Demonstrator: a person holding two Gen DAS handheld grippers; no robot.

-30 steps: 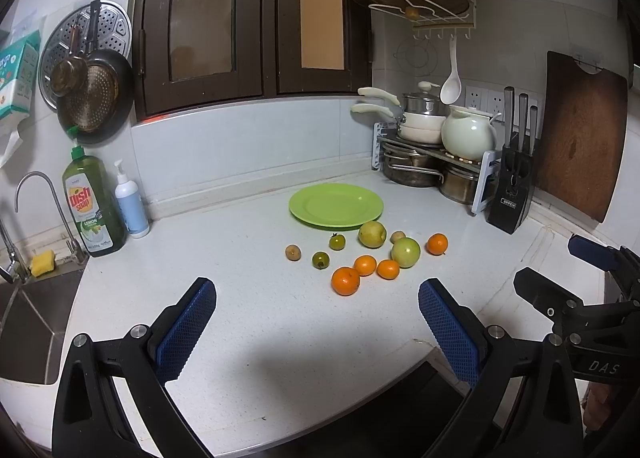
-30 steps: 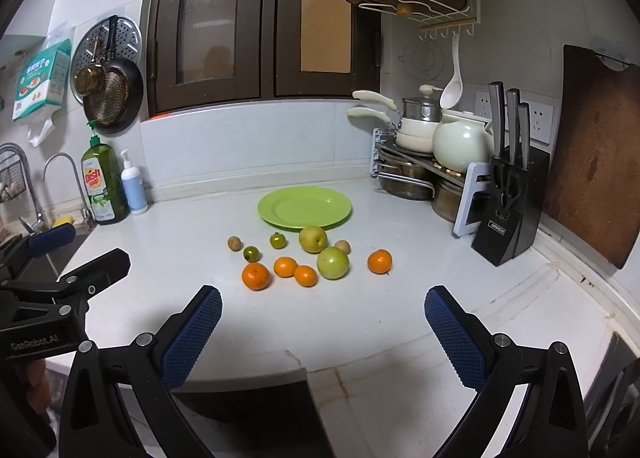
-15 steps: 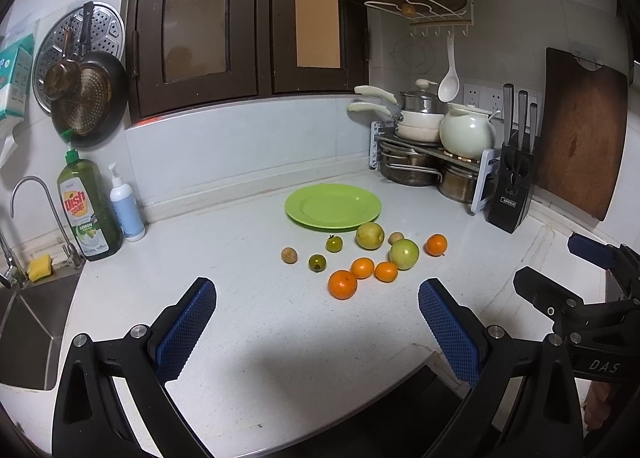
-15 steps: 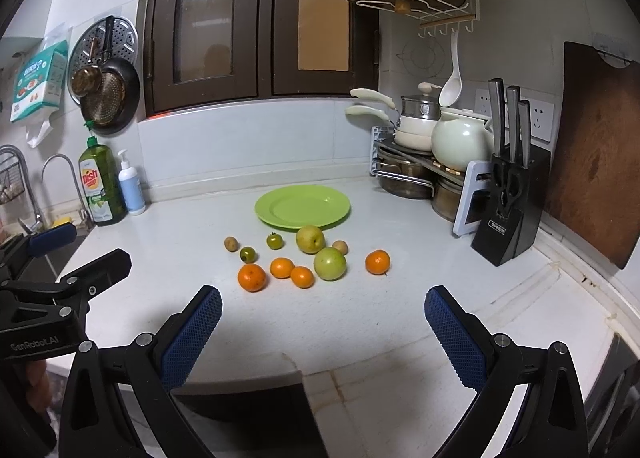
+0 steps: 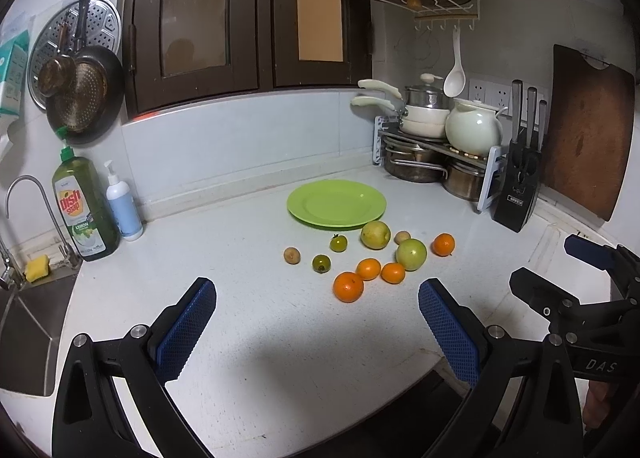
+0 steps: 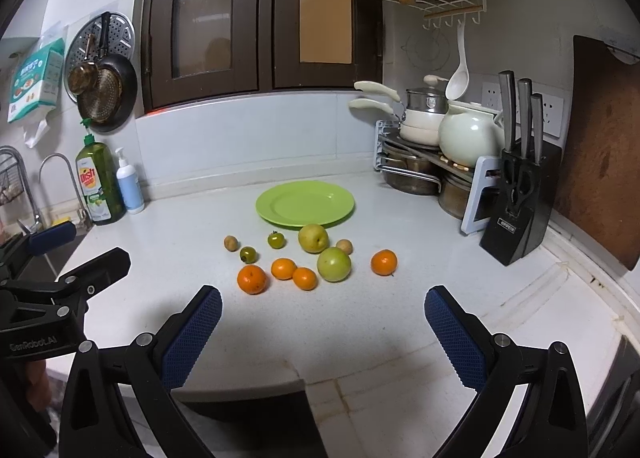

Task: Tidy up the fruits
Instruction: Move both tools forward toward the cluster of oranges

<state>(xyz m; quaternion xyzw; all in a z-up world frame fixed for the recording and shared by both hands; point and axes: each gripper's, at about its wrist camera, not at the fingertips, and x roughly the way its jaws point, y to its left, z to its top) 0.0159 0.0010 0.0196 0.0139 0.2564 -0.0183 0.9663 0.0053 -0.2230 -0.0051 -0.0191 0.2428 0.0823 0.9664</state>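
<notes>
Left wrist view, loose fruits (image 5: 372,258) near green plate (image 5: 336,203), left hand-held gripper (image 5: 316,328) open

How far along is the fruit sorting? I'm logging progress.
Nothing looks done: the round green plate is bare. Nothing is in hand: the left gripper and right gripper are open, short of the fruit. All ten fruits, including the nearest orange tangerine, sit on the white countertop.
</notes>
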